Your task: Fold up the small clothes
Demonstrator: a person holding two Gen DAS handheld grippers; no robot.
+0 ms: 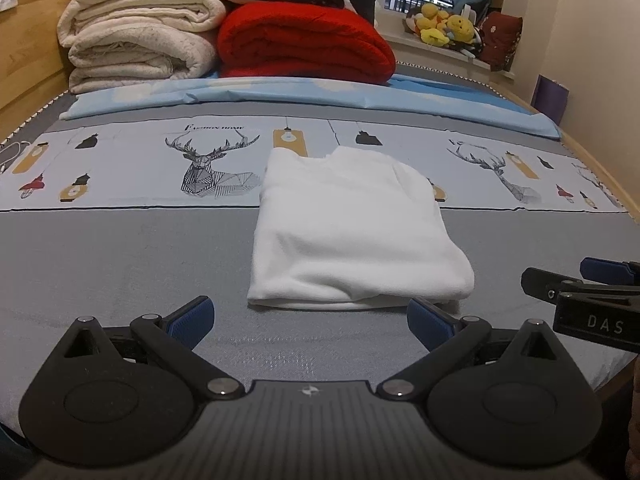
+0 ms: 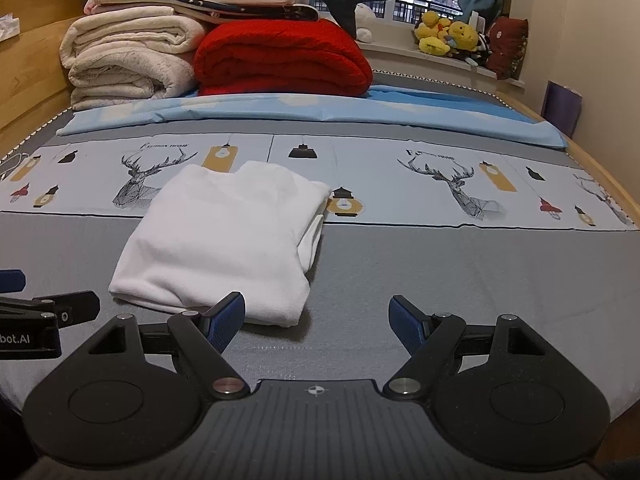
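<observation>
Left claw (image 1: 310, 322) spread wide, blue pads (image 1: 192, 320) well apart, nothing between them; parked low over the grey bedsheet (image 1: 120, 264) just short of the near edge of the white garment (image 1: 352, 232). Right pad close beside the garment's near right corner, whether touching cannot be told. Right claw (image 2: 318, 320) likewise wide open and empty, left pad (image 2: 224, 322) overlapping the garment (image 2: 216, 248) at its near right corner, contact uncertain. Each claw visible at the edge of the other's view, side by side at the near edge of the bed.

Judging from the pose: both claws drawn back and open because the garment lies already folded into a compact rectangle, layers stacked at the near edge, a tucked layer showing along the right side. Probably released after a fold, or poised for one more fold or a lift; impossible to say which.

Garment centred on the bed, straddling the grey area and the deer-and-lantern printed band (image 2: 440, 176), set there likely because the flat open sheet gives room to work.

Farther back: a light blue folded sheet (image 1: 280, 96), then a pile of cream blankets (image 1: 136, 40) beside a red blanket (image 1: 304, 40), kept clear of the working area. Plush toys (image 2: 448, 36) on the windowsill.

No containers in view; nothing held in anything.
</observation>
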